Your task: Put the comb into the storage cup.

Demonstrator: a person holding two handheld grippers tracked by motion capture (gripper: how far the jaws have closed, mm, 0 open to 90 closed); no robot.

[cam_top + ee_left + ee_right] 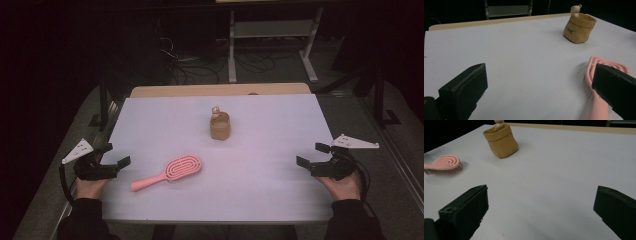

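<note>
A pink hairbrush lies bristles down on the white table top, left of centre, its handle pointing to the near left. A small tan fabric pouch stands upright farther back, with a little pale figure at its rim. My left gripper rests open at the table's left edge, a short way left of the brush handle. The brush sits beyond its right jaw and the pouch farther off. My right gripper is open at the right edge, empty, with the pouch and brush to its far left.
A wooden strip borders the table's far edge. Behind it stand a white metal shelf frame and loose cables on the dark floor. Wide bare table lies between the two grippers and in front of the pouch.
</note>
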